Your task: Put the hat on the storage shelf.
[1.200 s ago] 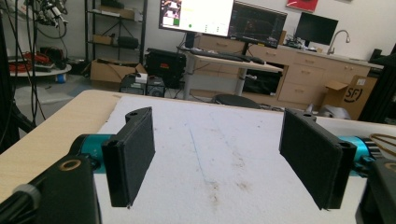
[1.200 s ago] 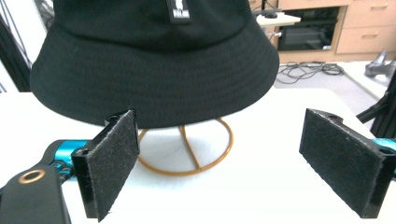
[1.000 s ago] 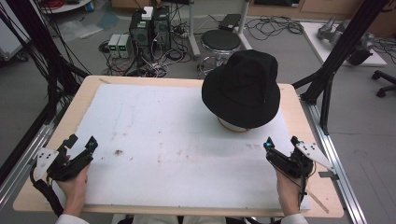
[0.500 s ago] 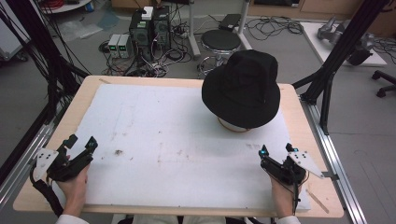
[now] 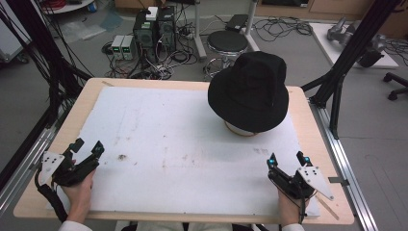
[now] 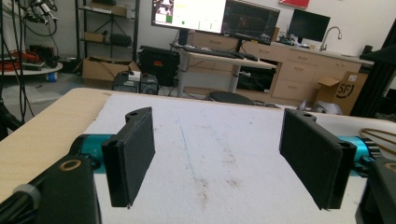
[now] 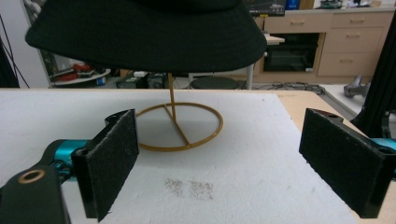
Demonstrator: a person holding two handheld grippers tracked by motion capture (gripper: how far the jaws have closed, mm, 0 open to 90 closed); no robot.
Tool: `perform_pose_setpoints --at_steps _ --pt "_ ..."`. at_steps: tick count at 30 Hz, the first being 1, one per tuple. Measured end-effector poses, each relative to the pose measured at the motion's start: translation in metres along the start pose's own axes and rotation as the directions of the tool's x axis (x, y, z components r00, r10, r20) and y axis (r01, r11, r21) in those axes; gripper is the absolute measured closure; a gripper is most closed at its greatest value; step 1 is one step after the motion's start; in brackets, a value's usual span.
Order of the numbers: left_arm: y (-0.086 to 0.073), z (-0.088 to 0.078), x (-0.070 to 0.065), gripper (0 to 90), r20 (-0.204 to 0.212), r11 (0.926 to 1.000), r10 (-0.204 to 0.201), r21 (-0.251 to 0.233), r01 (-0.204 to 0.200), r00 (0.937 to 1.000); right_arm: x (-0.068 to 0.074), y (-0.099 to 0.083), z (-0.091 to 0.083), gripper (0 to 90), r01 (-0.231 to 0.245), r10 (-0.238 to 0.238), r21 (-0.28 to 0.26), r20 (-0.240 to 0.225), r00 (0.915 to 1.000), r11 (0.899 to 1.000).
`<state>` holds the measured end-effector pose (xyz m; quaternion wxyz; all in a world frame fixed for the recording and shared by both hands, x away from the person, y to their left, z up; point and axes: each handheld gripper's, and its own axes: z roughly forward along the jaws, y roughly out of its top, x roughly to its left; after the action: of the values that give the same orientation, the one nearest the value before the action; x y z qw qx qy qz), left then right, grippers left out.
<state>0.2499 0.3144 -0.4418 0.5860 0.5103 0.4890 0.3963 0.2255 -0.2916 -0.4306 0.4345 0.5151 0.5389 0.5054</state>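
Note:
A black bucket hat point(image 5: 250, 91) sits on a gold wire stand point(image 7: 180, 128) at the back right of the white mat point(image 5: 183, 144). In the right gripper view the hat point(image 7: 144, 32) hangs over the stand's ring base, straight ahead of the jaws. My right gripper point(image 5: 287, 160) rests open near the front right of the mat, a short way in front of the hat. My left gripper point(image 5: 86, 147) lies open at the front left, far from the hat. Both hold nothing.
The mat covers a wooden table point(image 5: 67, 130). A small dark stain point(image 5: 121, 157) marks the mat near the left gripper. Black frame posts point(image 5: 346, 57) stand at the right. A stool point(image 5: 227, 42) and computer boxes point(image 5: 154, 26) lie on the floor behind.
My right gripper has drifted left and slightly toward the front edge. The left gripper and the hat have stayed where they were.

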Motion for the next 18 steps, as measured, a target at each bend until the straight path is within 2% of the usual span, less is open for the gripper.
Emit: perform_pose_setpoints --at_steps 5,18 --pt "0.0002 -0.0016 0.0031 26.8 -0.013 1.0 -0.005 -0.001 0.005 0.9999 -0.003 -0.0024 0.0044 11.4 -0.006 0.006 0.037 0.008 1.0 0.999" --pt "0.0001 -0.0034 0.003 26.8 -0.016 1.0 -0.004 0.005 0.004 0.9999 -0.002 -0.0026 0.0063 11.4 0.006 -0.006 0.055 0.014 0.9999 0.998"
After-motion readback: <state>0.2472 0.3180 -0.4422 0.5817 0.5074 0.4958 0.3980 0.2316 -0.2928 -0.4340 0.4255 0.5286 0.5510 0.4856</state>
